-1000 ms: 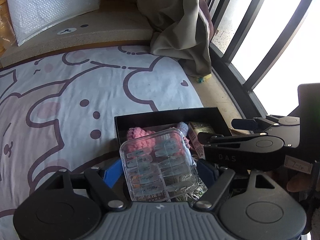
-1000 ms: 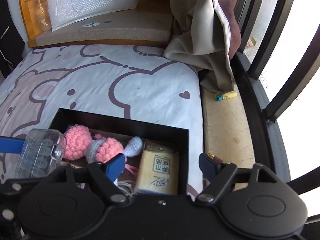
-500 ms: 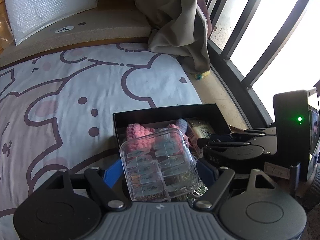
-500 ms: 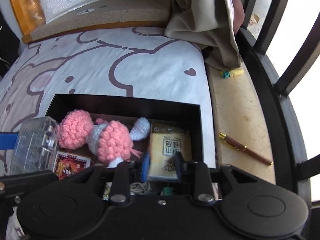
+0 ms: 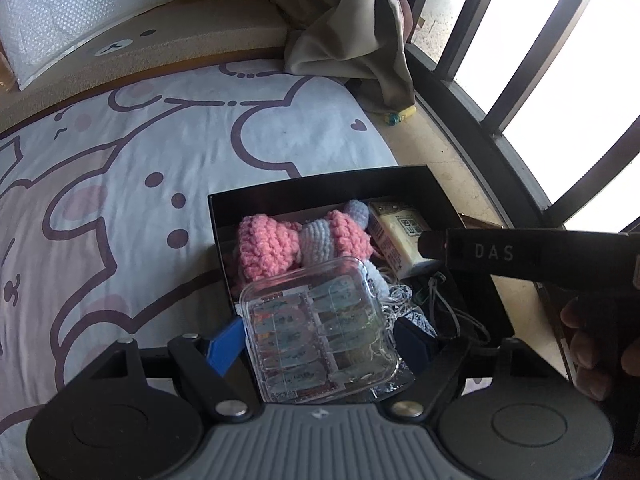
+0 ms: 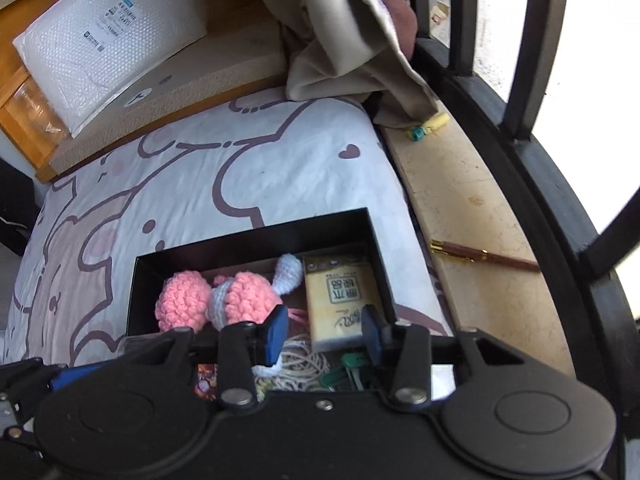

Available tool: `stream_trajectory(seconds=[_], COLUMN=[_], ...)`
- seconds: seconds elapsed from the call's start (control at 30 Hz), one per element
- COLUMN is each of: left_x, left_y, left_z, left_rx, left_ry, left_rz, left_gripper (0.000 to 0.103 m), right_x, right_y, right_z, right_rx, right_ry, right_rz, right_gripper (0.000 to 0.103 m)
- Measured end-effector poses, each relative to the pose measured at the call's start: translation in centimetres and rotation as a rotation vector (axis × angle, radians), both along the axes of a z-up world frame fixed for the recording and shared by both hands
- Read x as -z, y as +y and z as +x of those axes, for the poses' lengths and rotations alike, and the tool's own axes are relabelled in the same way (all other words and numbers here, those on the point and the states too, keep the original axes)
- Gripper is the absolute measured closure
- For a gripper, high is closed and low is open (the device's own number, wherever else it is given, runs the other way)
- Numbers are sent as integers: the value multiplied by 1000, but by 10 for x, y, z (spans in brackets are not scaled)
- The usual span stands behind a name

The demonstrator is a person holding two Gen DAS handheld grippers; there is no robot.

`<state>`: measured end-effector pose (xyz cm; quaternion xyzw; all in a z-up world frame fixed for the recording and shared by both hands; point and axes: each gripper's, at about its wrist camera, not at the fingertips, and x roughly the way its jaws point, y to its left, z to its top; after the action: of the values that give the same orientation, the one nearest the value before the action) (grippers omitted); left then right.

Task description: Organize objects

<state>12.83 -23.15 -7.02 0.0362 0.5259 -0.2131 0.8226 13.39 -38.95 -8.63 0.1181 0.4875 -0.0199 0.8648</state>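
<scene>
Left wrist view: the left gripper (image 5: 318,342) clamps a clear plastic case (image 5: 318,334) between wide-set jaws, above the black box (image 5: 320,188).

Right wrist view: the right gripper (image 6: 323,332), jaws just opening, stands partly open, empty, the yellow packet (image 6: 340,300) lying in the box beyond them.

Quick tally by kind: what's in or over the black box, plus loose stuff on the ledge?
Clear plastic case, held in the left hand-held gripper: 1
Pink crochet toy: 1
Yellow packet: 1
String bundle: 1
Green clip cluster: 1
Brown pen on ledge: 1
Yellow-teal item on ledge: 1
Total: 7
</scene>
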Motion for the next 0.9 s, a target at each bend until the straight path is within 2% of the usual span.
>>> stream_trajectory(seconds=[0.2,0.33,0.63,0.9], left_x=[-1,-2,-6,-19], left_y=[1,3,9,18], left_z=[-3,-4,-4,-5], left_rx=[-9,-11,-31,-57], left_ry=[10,4,4,-20], left_rz=[-14,5,10,5], left_gripper=[21,13,13,13], right_x=[0,-2,-7,-18], right_y=[-5,-9,0,6], right_z=[-13,-17,-22,-29], right_rx=[22,42,29,20], right_ry=[16,15,34,12], right_rz=[-26,-4,-18,-21], right_gripper=[61,61,61,61])
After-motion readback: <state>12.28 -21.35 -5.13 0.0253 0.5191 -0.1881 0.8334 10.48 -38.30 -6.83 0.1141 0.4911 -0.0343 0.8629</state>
